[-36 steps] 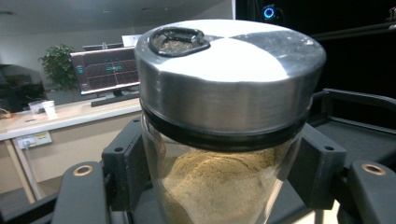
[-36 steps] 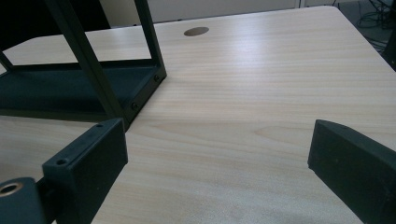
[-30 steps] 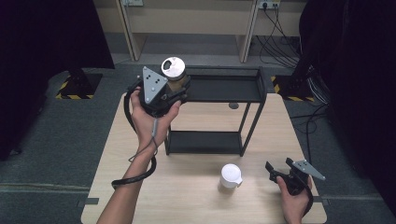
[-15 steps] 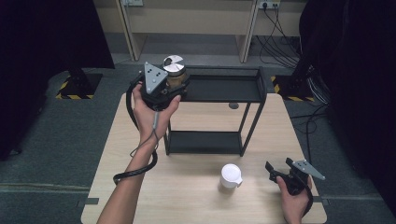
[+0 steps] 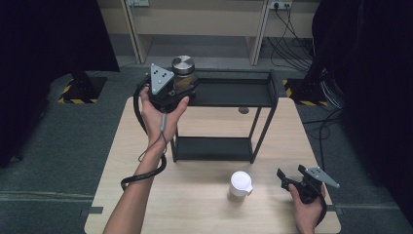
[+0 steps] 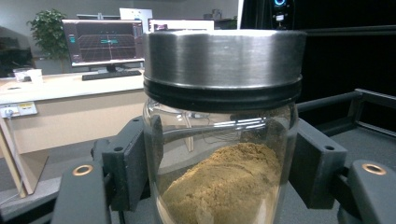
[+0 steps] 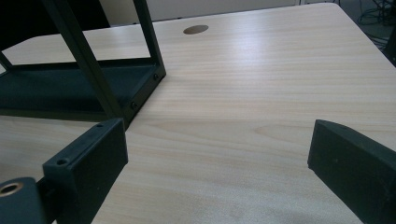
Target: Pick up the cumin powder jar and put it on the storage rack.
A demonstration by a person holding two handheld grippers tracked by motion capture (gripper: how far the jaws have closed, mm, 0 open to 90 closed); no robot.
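Glass jar point(image 6: 223, 140) with brown powder, metal lid on, upright: I am gripping it in left tool point(image 5: 181, 87), holding at left end of black rack point(image 5: 234, 92) top shelf. Right tool point(image 5: 297, 180) resting wide apart, empty, above surface point(image 7: 261, 93), near white cup point(image 5: 240, 183).

Shelf rack point(image 5: 221, 122) behind cup point(image 5: 240, 183) on table point(image 5: 195, 204), jar point(image 5: 183, 73) at rack's upper left corner
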